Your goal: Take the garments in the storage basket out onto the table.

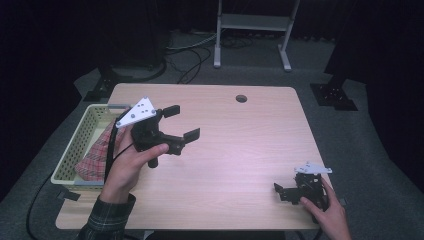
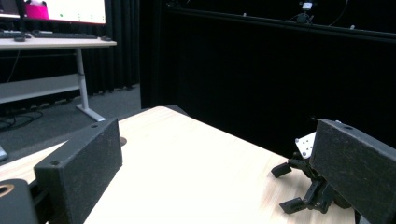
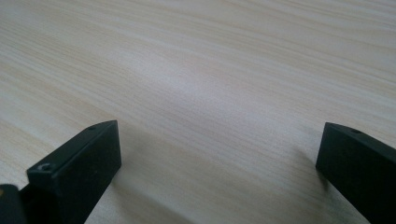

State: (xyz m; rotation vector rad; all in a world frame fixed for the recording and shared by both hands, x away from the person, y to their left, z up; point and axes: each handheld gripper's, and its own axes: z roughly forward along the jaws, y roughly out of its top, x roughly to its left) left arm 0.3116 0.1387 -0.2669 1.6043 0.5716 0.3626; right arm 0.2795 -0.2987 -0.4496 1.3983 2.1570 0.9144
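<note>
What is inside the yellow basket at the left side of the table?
A red plaid cloth lies inside the basket, bunched toward its near end. The left gripper and hand cover part of it; anything beneath the cloth is hidden.

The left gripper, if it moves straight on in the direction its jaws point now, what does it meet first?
Probably nothing on the table. The left gripper is held above the table, open, aimed over its far right part. The right gripper lies to one side of that line, though depth is unclear.
</note>
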